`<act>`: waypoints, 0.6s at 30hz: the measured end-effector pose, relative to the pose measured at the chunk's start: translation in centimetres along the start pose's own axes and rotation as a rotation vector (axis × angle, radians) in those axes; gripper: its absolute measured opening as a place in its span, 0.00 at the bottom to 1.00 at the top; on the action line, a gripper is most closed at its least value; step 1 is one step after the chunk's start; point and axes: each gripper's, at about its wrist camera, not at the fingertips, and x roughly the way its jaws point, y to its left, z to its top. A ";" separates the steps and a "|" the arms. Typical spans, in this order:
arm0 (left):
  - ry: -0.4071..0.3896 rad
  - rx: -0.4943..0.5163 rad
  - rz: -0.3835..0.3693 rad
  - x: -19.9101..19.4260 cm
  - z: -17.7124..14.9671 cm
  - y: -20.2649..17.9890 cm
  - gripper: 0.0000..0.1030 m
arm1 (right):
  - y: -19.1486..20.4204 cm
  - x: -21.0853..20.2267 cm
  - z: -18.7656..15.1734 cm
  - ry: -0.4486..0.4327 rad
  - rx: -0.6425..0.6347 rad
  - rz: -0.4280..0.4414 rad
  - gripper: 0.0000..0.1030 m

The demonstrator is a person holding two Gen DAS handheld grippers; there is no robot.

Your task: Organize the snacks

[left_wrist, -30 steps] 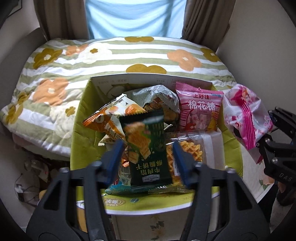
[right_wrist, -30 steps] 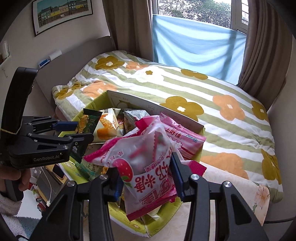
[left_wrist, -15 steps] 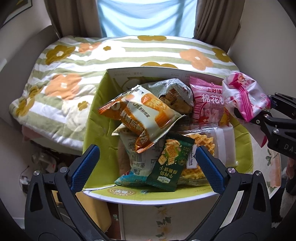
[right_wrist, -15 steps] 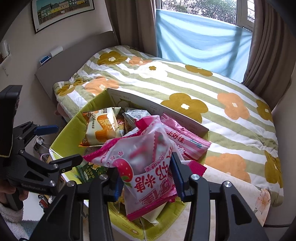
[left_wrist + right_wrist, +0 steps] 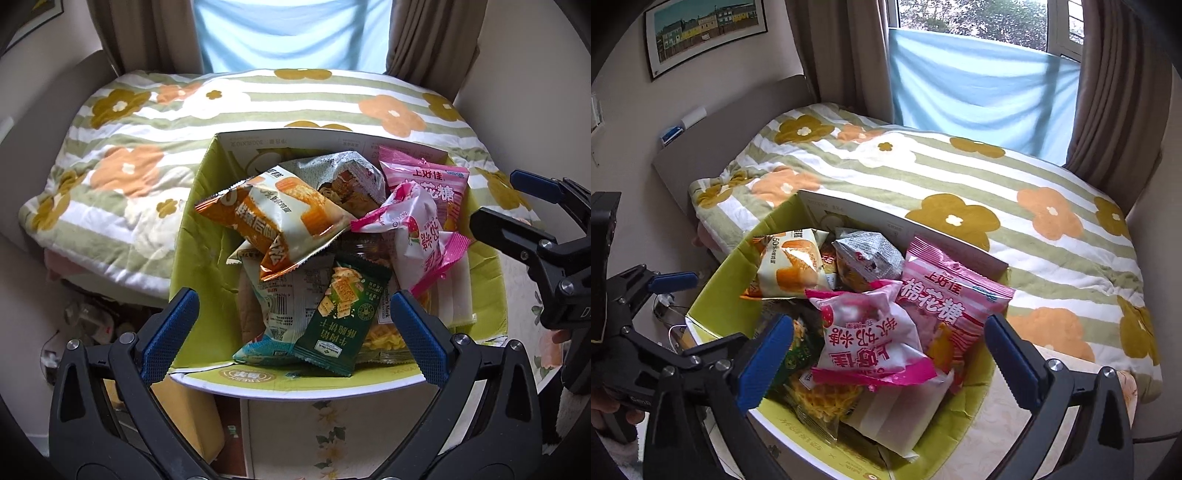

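A green-lined cardboard box (image 5: pixel 199 258) (image 5: pixel 738 266) holds several snack packets. A dark green cracker packet (image 5: pixel 340 314) lies at its near edge, an orange and white packet (image 5: pixel 280 221) (image 5: pixel 790 266) on top. A pink and white strawberry candy bag (image 5: pixel 421 236) (image 5: pixel 871 332) lies on the pile beside a pink marshmallow bag (image 5: pixel 436 181) (image 5: pixel 945 295). My left gripper (image 5: pixel 295 332) is open and empty above the box's near edge. My right gripper (image 5: pixel 886 358) is open and empty over the box; it also shows in the left wrist view (image 5: pixel 517 206).
The box stands on a floral-covered surface (image 5: pixel 332 435) against a bed with a striped flower quilt (image 5: pixel 147 147) (image 5: pixel 960 177). A window with a blue cloth (image 5: pixel 979 88) and brown curtains are behind. Cables and clutter (image 5: pixel 88 317) lie on the floor at left.
My left gripper opened and dropped the green cracker packet into the box. My right gripper then opened and let the strawberry candy bag fall onto the pile.
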 end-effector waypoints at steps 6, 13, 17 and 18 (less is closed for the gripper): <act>0.019 0.010 -0.033 0.6 -0.4 0.0 1.00 | -0.2 -0.7 -1.3 -0.016 0.075 -0.028 0.99; -0.091 0.048 0.008 -3.7 -0.9 -1.9 1.00 | -0.4 -5.5 -2.9 -0.086 0.114 -0.074 0.99; -0.202 0.057 0.029 -8.7 -1.6 -3.9 1.00 | -0.6 -10.9 -3.8 -0.166 0.131 -0.124 0.99; -0.239 0.053 0.034 -10.3 -1.9 -4.5 1.00 | -0.7 -12.4 -4.1 -0.183 0.144 -0.134 0.99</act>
